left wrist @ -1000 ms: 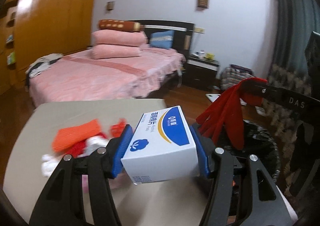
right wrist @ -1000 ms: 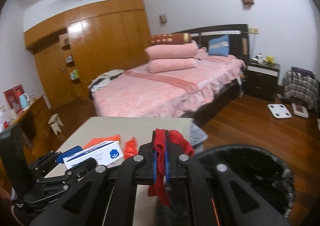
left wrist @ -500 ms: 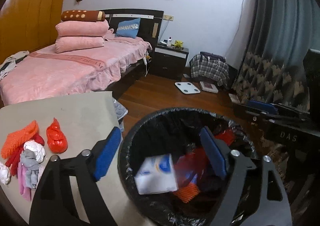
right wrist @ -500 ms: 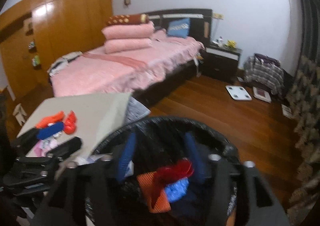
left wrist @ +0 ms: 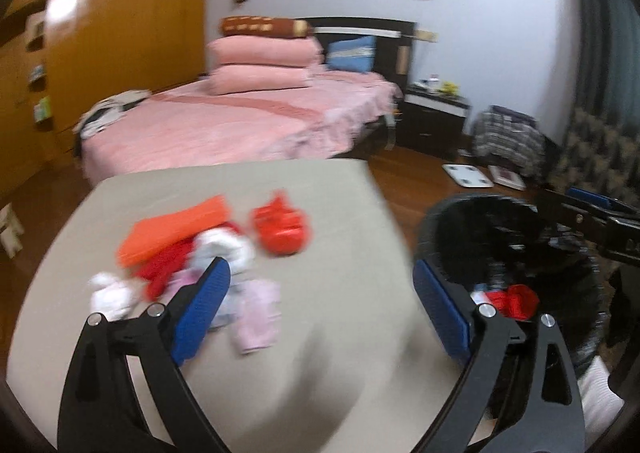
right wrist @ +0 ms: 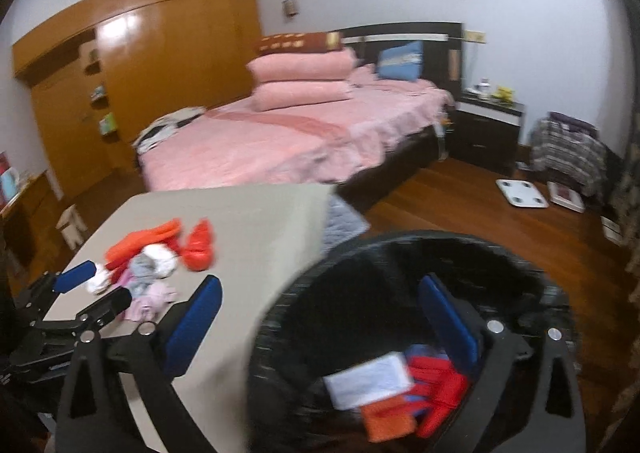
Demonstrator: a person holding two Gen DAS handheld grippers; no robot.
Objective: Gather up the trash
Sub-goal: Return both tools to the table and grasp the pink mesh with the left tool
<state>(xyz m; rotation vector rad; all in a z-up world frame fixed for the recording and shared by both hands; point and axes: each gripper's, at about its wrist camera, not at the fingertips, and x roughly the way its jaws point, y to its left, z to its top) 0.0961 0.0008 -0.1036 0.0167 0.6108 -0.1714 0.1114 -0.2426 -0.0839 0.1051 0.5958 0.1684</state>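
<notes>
Left wrist view: left tongs (left wrist: 320, 301) wide, empty, just opened; box released since earlier frame. Soft crumpled trash pile (left wrist: 188, 253) on matte beige worktop (left wrist: 340, 365).
Right wrist view: right tongs (right wrist: 320, 317) wide, empty, just opened; red cloth (right wrist: 440, 385) and white rectangular box (right wrist: 368, 379) now inside round black-lined bin (right wrist: 400, 249).

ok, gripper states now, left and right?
Left gripper: open, empty, jaws just opened, over the table.
Right gripper: open, empty, jaws just opened, above the bin.
</notes>
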